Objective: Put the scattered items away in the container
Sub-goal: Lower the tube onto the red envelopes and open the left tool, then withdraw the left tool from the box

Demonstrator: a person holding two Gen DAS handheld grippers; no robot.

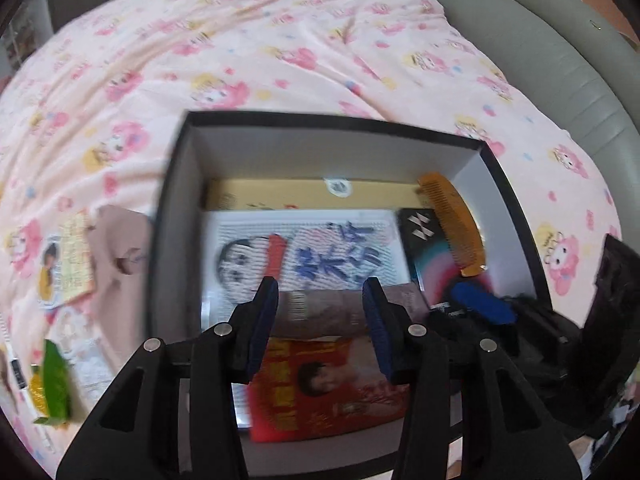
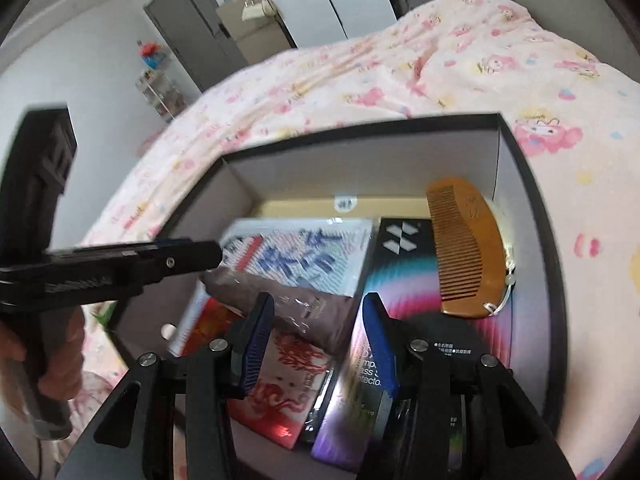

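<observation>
An open black box point(image 1: 320, 118) point(image 2: 360, 132) with grey walls sits on a pink bedspread. Inside lie a white packet with blue characters point(image 1: 320, 248) point(image 2: 300, 256), a red packet point(image 1: 328, 388) point(image 2: 288, 380), a brown packet point(image 1: 332, 312) point(image 2: 304, 304), a black rainbow-printed carton point(image 1: 432, 256) point(image 2: 400, 272) and an orange comb point(image 1: 452, 220) point(image 2: 464, 248). My left gripper point(image 1: 320, 284) point(image 2: 208, 254) hangs open over the brown packet, which lies below its fingers. My right gripper point(image 2: 318, 298) point(image 1: 480, 304) is open above the box's near right part, holding nothing.
Left of the box on the bedspread point(image 1: 240, 40) lie a cartoon-girl card point(image 1: 68, 256), a brownish packet point(image 1: 120, 248) and a green packet point(image 1: 56, 384). A grey padded headboard point(image 1: 560, 60) runs along the right. A hand point(image 2: 60, 360) grips the left gripper's handle.
</observation>
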